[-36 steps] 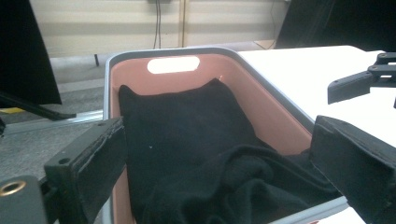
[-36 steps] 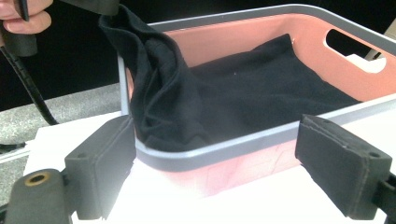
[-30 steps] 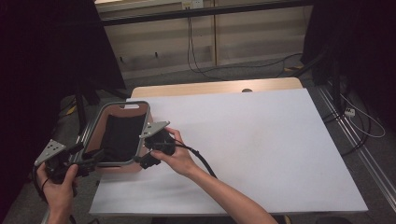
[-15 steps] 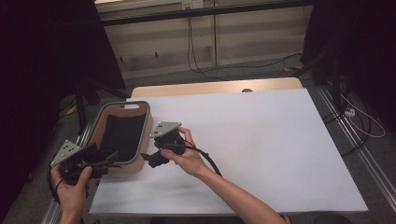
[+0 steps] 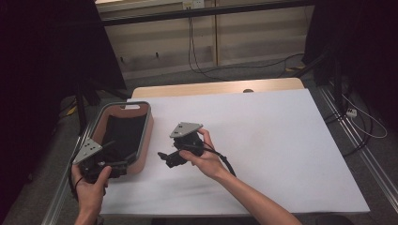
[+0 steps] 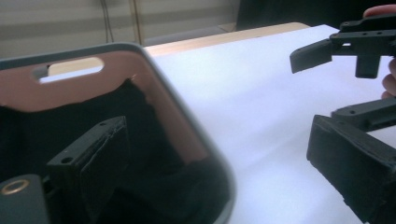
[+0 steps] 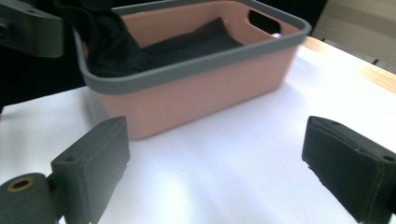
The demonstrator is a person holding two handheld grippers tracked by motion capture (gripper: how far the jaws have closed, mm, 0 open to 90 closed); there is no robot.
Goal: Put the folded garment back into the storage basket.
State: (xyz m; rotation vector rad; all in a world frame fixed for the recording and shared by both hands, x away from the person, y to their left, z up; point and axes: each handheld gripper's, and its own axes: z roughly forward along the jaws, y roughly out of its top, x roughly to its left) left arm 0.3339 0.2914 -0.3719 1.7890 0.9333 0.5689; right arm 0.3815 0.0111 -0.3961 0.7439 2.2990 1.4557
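Hands come in from the bottom of the high view, each one with a gripper. At the far left, the left gripper (image 5: 112, 165) is held at the near end of the pink basket (image 5: 146, 125), at the left edge of the white table (image 5: 281, 140). In the left gripper view its jaws stand wide apart and straddle the basket's grey rim: one jaw is inside the basket, above the dark cloth (image 6: 140, 140) that lies there, and the other jaw is outside, over the table. The jaws hold nothing.

To the right of the basket, the right gripper (image 5: 168, 158) hovers over the white table, near the basket but apart from it, and it points toward the basket's side wall. In the right gripper view its jaws are also wide apart and empty, with the basket (image 7: 201, 88) and the dark cloth (image 7: 187, 42) in front of them.
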